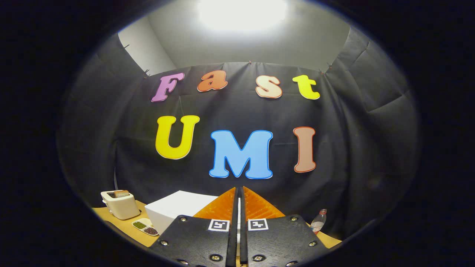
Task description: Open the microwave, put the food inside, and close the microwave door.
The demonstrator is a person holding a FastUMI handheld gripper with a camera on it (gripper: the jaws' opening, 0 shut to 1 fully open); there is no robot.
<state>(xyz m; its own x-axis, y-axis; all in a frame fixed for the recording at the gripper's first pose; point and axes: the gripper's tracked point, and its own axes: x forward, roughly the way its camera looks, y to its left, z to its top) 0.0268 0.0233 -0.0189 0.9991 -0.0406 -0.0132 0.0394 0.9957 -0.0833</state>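
Gripper held high and level, fingers pressed together with nothing between them; looks like a start pose, task not begun. White microwave sits on the wooden table just below the fingers, front not visible. Food dish beside it, within easy reach. Toaster further left, bottle off right.

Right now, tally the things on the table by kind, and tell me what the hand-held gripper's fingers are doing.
Toaster, with bread in its slot: 1
White microwave: 1
Divided dish of food: 1
Bottle: 1
Total: 4
The hand-held gripper has its fingers closed together on nothing, above the table with the microwave just ahead.
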